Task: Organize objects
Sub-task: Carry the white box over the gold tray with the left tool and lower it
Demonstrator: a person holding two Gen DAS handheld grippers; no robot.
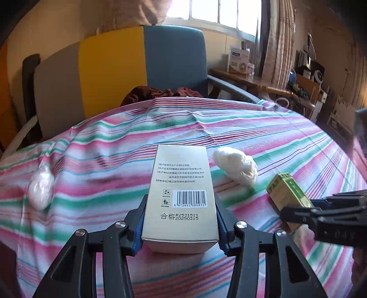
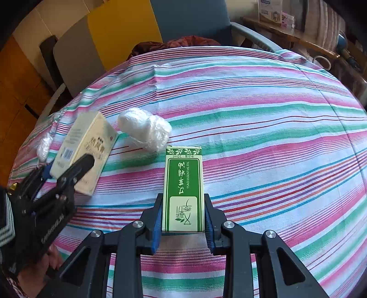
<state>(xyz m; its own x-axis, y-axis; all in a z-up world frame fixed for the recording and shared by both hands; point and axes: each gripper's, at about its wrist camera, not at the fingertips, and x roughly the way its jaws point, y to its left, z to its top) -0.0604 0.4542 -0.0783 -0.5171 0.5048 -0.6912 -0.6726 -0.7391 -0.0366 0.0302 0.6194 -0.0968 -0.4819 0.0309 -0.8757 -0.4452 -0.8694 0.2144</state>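
A striped cloth (image 1: pixel 229 128) in pink, green and white covers the work surface. Behind it stands a chair (image 1: pixel 128 68) with a grey, yellow and blue back; a dark red cloth (image 1: pixel 160 92) lies on its seat. A barred window (image 1: pixel 215 11) at the far wall lets in bright daylight, with a pale curtain (image 1: pixel 277 41) at its right. A wooden shelf (image 1: pixel 250 80) below carries a white box (image 1: pixel 237 59). Orange-brown wood panelling (image 2: pixel 16 91) lines the left side.
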